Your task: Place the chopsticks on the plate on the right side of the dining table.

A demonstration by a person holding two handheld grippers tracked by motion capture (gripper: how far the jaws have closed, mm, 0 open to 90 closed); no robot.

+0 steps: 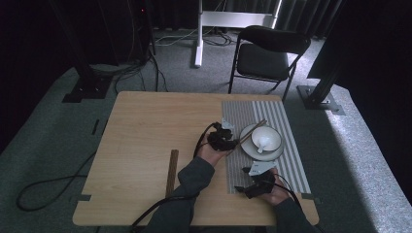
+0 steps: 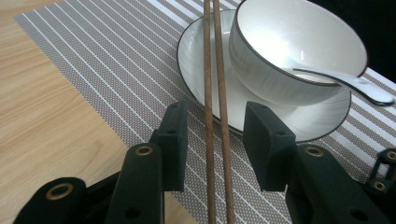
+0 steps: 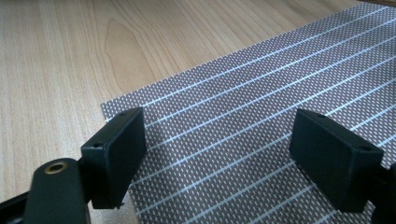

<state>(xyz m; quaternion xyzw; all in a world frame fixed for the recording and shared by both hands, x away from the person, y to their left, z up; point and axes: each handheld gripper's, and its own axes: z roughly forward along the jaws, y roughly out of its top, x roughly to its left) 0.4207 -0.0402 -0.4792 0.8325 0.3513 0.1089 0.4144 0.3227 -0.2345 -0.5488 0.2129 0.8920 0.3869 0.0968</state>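
Dark curtains and a folding chair (image 1: pixel 269 51) stand beyond a pale wooden table (image 1: pixel 145 126), where a striped grey mat (image 1: pixel 286 160) covers the right side. On the mat's far half sits a white plate (image 2: pixel 196 51) carrying a white bowl (image 2: pixel 299 42) with a white spoon (image 2: pixel 345 84) lying in it. A pair of brown chopsticks (image 2: pixel 215 93) rests slanted across the plate's left rim, just beside the bowl, with the near ends running down over the mat. The left gripper (image 2: pixel 217 142) has its jaws parted on either side of the two sticks, with a gap on both sides and no contact yet. The right gripper (image 3: pixel 219 154) hovers over the mat's near left corner, jaws wide apart and holding nothing. A dark wooden strip (image 1: pixel 172 171) lies on the table to the left. The chopsticks look light, stiff and smooth, likely to roll or scissor apart, so a pinch squarely across both, near the ends over the mat, seems best.
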